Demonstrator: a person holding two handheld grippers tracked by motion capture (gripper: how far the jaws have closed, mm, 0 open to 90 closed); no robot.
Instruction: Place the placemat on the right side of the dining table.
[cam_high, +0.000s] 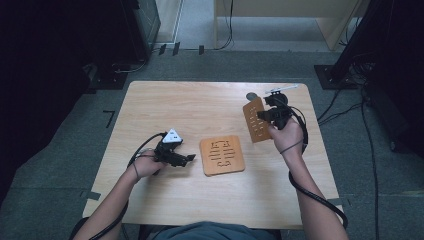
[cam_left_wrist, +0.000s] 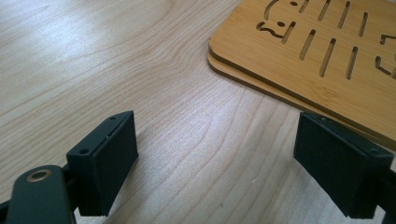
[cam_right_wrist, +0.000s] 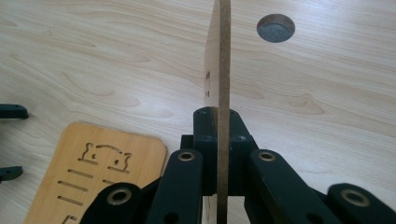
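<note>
Bamboo coaster (cam_high: 256, 120) looks thin, stiff and light, probably slick-faced; edge grip suits it. Right gripper (cam_high: 272, 114) is clamped on its edge, holding it upright at 2 o'clock on the table (cam_high: 150, 100). Slotted cutouts, rounded corners (two more coasters (cam_high: 222, 155) stacked at centre). Left gripper (cam_left_wrist: 217, 168) is open, empty, beside the stack.

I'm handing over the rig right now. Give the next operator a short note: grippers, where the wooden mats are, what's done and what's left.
Right gripper: shut on the edge of one slotted wooden mat, held up on edge above the table's far right.
Left gripper: open, empty, low over the table just left of the mat stack.
Stack: two mats lying flat at table centre.
Done: one mat gripped and lifted.
Left: probably set it down; where it goes isn't clear.
</note>
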